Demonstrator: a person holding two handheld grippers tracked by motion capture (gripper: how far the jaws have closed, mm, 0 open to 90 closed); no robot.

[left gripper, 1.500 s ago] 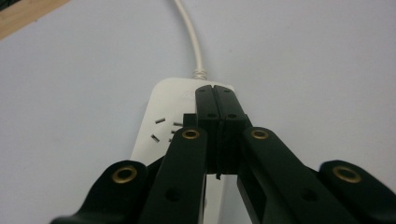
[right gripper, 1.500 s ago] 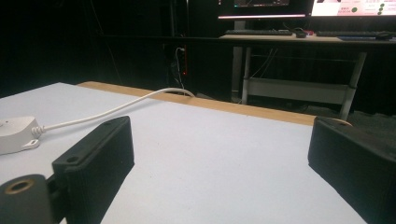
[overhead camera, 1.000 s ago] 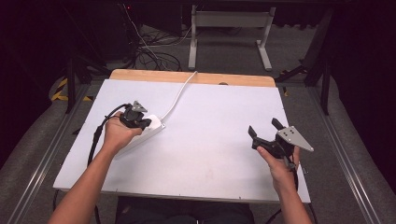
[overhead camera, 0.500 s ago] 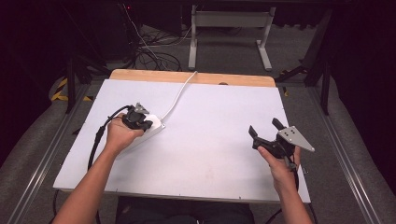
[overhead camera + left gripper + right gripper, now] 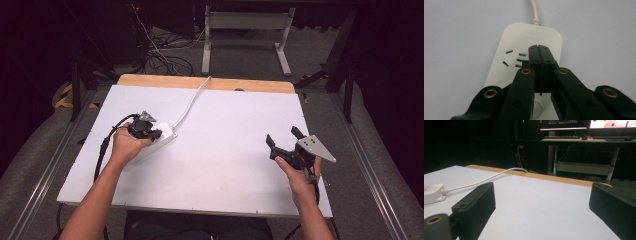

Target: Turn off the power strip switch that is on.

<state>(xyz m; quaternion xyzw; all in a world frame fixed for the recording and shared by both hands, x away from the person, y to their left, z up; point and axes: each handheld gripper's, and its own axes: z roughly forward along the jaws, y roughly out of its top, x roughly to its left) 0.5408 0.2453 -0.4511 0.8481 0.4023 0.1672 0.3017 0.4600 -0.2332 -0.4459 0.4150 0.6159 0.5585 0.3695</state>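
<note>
A white power strip (image 5: 166, 135) lies on the left part of the white table top (image 5: 225, 115), and its white cord (image 5: 192, 100) runs to the far edge. My left gripper (image 5: 156, 132) is just above the strip, jaws shut. In the left gripper view the pressed-together tips of that gripper (image 5: 539, 48) hover over the socket slots of the power strip (image 5: 511, 40). My right gripper (image 5: 282, 135) is held open above the right part of the table, nothing between its jaws. In the right gripper view, that gripper (image 5: 541, 200) looks across at the strip's end (image 5: 431, 192) and the cord (image 5: 481, 180).
A wooden strip (image 5: 250, 85) borders the table's far edge. Beyond it stand a grey metal frame (image 5: 245, 22) and loose cables (image 5: 160, 55) on the floor. A desk with monitors (image 5: 584, 140) shows in the dark background.
</note>
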